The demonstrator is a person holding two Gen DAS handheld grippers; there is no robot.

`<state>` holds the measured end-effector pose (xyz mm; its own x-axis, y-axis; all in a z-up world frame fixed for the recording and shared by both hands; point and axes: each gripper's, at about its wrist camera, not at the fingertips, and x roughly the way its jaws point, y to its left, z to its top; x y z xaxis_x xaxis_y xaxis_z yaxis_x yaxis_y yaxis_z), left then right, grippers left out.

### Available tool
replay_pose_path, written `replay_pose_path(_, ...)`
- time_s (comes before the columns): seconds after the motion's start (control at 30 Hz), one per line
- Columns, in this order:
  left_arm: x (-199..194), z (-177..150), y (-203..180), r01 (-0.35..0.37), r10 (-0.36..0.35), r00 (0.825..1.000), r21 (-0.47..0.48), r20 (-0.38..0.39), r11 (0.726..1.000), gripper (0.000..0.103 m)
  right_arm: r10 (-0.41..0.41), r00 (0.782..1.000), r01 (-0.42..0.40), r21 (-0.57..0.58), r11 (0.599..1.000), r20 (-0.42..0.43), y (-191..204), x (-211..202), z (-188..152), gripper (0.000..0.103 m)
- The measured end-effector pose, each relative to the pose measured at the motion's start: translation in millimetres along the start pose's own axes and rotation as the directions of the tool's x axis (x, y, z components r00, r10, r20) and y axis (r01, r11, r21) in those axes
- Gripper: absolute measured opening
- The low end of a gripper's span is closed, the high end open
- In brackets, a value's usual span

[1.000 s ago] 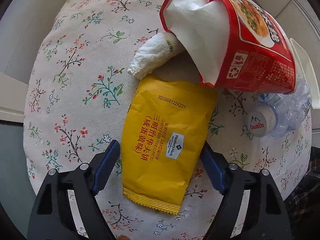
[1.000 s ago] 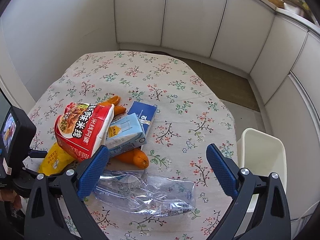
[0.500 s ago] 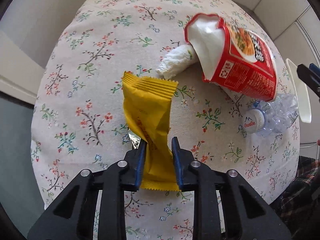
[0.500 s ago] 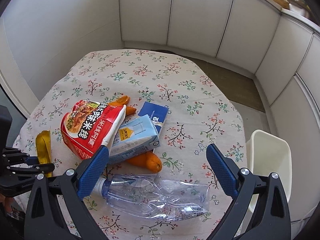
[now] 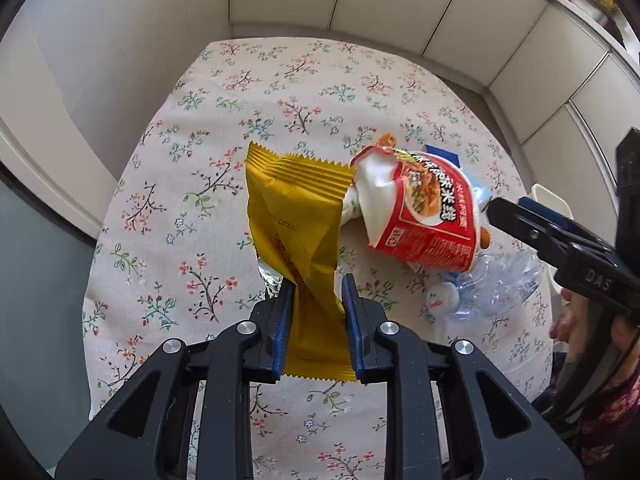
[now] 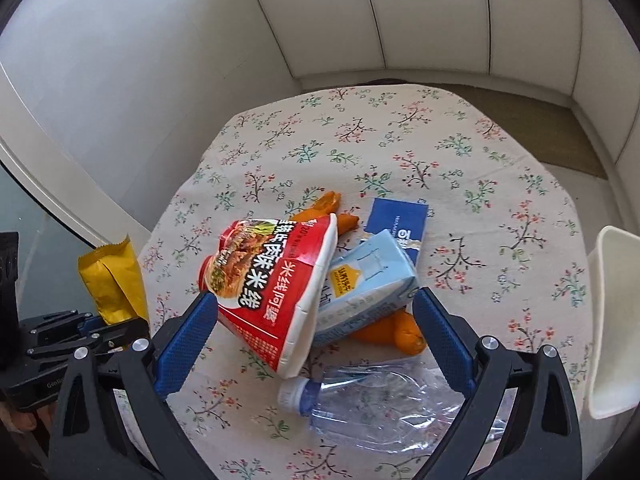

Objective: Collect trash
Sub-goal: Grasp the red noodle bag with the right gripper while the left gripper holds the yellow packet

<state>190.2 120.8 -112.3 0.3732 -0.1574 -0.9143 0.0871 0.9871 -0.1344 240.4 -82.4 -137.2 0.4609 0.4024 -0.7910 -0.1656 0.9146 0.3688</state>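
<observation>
A: Two grippers are reported. How is the left gripper (image 5: pixel 316 320) set?

B: Its jaws are clamped on the yellow wrapper (image 5: pixel 298 232), held clear above the floral tablecloth (image 5: pixel 192 184).

A: And the right gripper (image 6: pixel 316 344)?

B: Spread wide, nothing gripped, over the red noodle cup (image 6: pixel 272 288) on that tablecloth.

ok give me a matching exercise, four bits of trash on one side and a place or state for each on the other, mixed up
Things:
1. yellow wrapper
2. red noodle cup
3. clear bottle
4. blue carton

States:
A. crushed flat on the cloth
B. lying across the carrots
C. clamped in the left gripper
D. tipped on its side, open mouth showing

Pairs: 1-C, 2-D, 3-A, 4-B
</observation>
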Motion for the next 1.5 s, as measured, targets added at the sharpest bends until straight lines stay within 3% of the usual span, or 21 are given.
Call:
replay_pose_path(0.1, -1, 0, -1, 0.001, -0.001, 1.0, 0.001, 0.003, 1.0, 0.023, 0.057, 0.998, -0.056, 0.02, 0.998, -0.011, 3, 9, 4, 0.095)
replay_pose_path(0.23, 2, -2, 4, -0.001, 0.001, 1.0, -0.007, 0.0, 1.0, 0.023, 0.072, 0.997, -0.072, -0.018, 0.997, -0.008, 13, 20, 6, 0.091)
replay_pose_path(0.37, 4, -2, 7, -0.008, 0.008, 1.0, -0.019, -0.004, 1.0, 0.023, 0.075, 0.995, -0.077, -0.04, 0.996, -0.067, 18, 39, 3, 0.06)
replay_pose_path(0.43, 6, -2, 9, -0.009, 0.009, 1.0, -0.024, -0.005, 1.0, 0.023, 0.086, 0.995, -0.088, -0.047, 0.995, -0.057, 20, 38, 2, 0.047)
replay_pose_path(0.47, 6, -1, 9, -0.01, 0.01, 1.0, -0.026, -0.005, 1.0, 0.023, 0.108, 0.993, -0.11, -0.048, 0.993, -0.055, 21, 37, 2, 0.028)
replay_pose_path(0.5, 6, -1, 9, -0.011, 0.011, 1.0, -0.027, -0.004, 1.0, 0.023, 0.143, 0.988, -0.146, -0.04, 0.988, -0.065, 22, 36, 3, 0.02)
replay_pose_path(0.67, 5, 2, 8, -0.008, 0.008, 1.0, -0.034, 0.009, 0.999, 0.023, 0.157, 0.985, -0.162, -0.078, 0.984, -0.068, 30, 31, -2, 0.013)
replay_pose_path(0.97, -1, 5, 9, -0.018, 0.02, 0.999, -0.048, 0.036, 0.999, 0.023, 0.16, 0.987, -0.156, -0.153, 0.976, 0.014, 46, 0, -1, 0.005)
replay_pose_path(1.5, -25, 24, -24, 0.003, 0.0, 0.992, -0.029, 0.123, 1.0, 0.023, 0.103, 0.977, -0.08, -0.126, 0.989, 0.188, 19, -61, 14, 0.005)
